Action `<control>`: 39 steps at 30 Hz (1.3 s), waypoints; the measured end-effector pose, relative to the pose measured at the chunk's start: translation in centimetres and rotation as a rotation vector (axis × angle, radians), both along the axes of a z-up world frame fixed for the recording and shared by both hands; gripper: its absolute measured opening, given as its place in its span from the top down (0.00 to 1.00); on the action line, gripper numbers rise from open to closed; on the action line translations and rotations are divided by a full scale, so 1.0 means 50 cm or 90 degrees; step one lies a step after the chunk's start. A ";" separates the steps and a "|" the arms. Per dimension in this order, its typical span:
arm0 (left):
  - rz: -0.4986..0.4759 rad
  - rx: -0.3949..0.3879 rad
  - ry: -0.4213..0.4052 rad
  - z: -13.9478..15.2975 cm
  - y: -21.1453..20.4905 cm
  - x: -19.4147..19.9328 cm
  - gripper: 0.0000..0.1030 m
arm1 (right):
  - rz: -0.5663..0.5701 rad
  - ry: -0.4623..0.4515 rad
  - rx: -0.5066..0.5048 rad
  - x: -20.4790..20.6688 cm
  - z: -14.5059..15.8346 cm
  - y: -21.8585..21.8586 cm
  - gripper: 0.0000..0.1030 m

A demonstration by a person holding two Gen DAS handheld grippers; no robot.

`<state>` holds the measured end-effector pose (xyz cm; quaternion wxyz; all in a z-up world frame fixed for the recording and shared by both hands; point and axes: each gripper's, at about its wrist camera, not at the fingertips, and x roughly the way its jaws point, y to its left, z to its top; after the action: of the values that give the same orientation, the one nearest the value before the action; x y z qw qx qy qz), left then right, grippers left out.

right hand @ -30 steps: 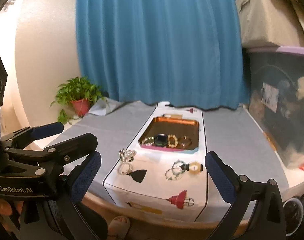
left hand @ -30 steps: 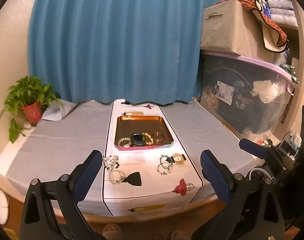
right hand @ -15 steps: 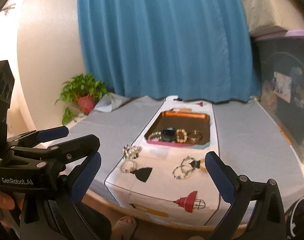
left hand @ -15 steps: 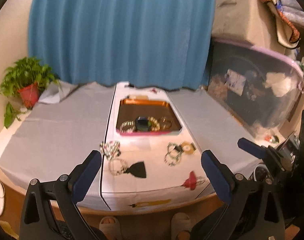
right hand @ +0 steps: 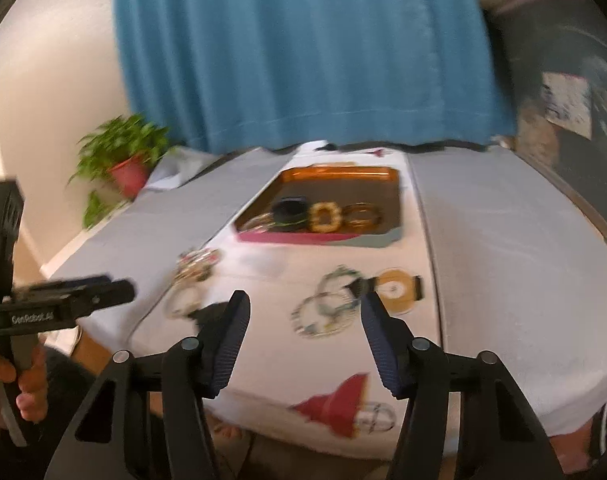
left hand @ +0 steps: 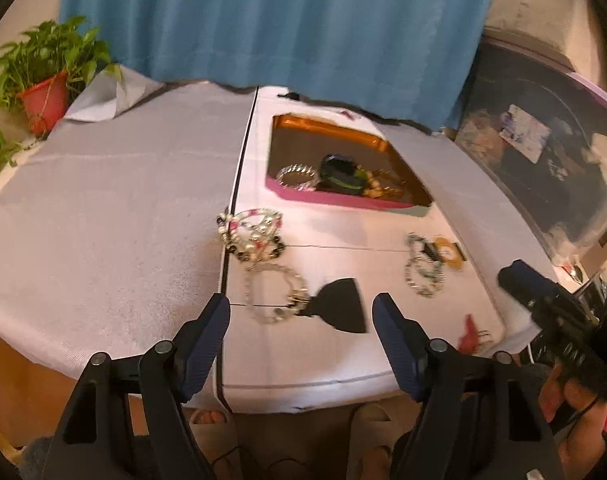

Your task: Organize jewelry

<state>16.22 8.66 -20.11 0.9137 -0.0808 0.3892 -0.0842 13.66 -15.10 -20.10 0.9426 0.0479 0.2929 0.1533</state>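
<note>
Copper-coloured tray (left hand: 335, 148) sits at the back of a white runner (left hand: 343, 364) on a grey-covered table (left hand: 103, 208); several bracelets (left hand: 297, 176) and a dark watch (left hand: 339, 178) lie inside it. Loose on the runner: a beaded cluster (left hand: 253, 236) and a clear bead bracelet (left hand: 273, 294) on the left side, two greenish bracelets (right hand: 327, 308) nearer the right. Left gripper (left hand: 301, 320) hovers over the clear bracelet, jaws wide apart, empty. Right gripper (right hand: 303, 320) hovers over the greenish pair, jaws likewise spread, holding nothing. Potted plant (left hand: 43, 80) at far left; blue curtain (left hand: 263, 20) behind.
</note>
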 end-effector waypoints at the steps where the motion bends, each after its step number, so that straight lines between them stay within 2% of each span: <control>1: -0.001 0.003 0.005 -0.010 0.004 0.010 0.41 | -0.007 0.005 0.003 0.015 -0.015 -0.009 0.44; 5: -0.005 0.011 0.038 -0.051 0.017 0.049 0.59 | -0.002 0.042 -0.004 0.075 -0.063 -0.023 0.46; 6: -0.001 0.007 0.047 -0.061 0.021 0.057 0.61 | 0.000 0.054 0.004 0.086 -0.072 -0.025 0.46; 9: 0.005 0.004 0.054 -0.073 0.031 0.067 0.61 | -0.003 0.075 0.040 0.119 -0.092 -0.043 0.46; 14: 0.008 0.030 0.059 -0.092 0.037 0.091 0.61 | -0.001 0.089 -0.029 0.193 -0.111 -0.033 0.63; 18: -0.007 0.072 0.047 -0.096 0.021 0.100 0.61 | 0.009 0.124 -0.026 0.243 -0.122 -0.029 0.66; 19: -0.014 0.099 0.042 -0.098 0.011 0.101 0.67 | 0.012 0.124 -0.040 0.247 -0.123 -0.024 0.66; 20: -0.026 0.126 0.035 -0.099 -0.001 0.101 0.77 | 0.018 0.117 -0.063 0.249 -0.124 -0.012 0.66; 22: -0.060 0.113 0.032 -0.099 -0.014 0.105 0.96 | 0.029 0.103 -0.114 0.243 -0.124 0.012 0.68; 23: -0.067 0.109 0.032 -0.099 -0.018 0.108 0.97 | 0.037 0.087 -0.173 0.240 -0.126 0.034 0.78; 25: -0.071 0.105 0.032 -0.098 -0.021 0.112 0.97 | 0.064 0.078 -0.193 0.237 -0.125 0.051 0.97; 27: -0.071 0.065 0.042 -0.097 -0.012 0.117 0.97 | 0.061 0.070 -0.218 0.236 -0.124 0.061 0.97; 29: -0.075 0.031 0.049 -0.095 -0.008 0.116 0.97 | 0.068 0.056 -0.191 0.228 -0.109 0.054 0.97; 34: -0.079 -0.003 0.018 -0.064 0.001 0.092 0.97 | 0.085 0.011 -0.149 0.193 -0.042 0.053 0.97; 35: -0.078 -0.005 0.011 -0.060 0.003 0.087 0.97 | 0.093 -0.001 -0.148 0.183 -0.024 0.056 1.00; 39: -0.063 -0.017 0.021 -0.065 0.019 0.082 0.97 | 0.123 -0.019 -0.117 0.159 0.028 0.070 1.00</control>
<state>20.31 9.59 -23.36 0.9008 -0.0749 0.4064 -0.1335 21.59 -11.57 -18.71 0.9280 -0.0691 0.2950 0.2166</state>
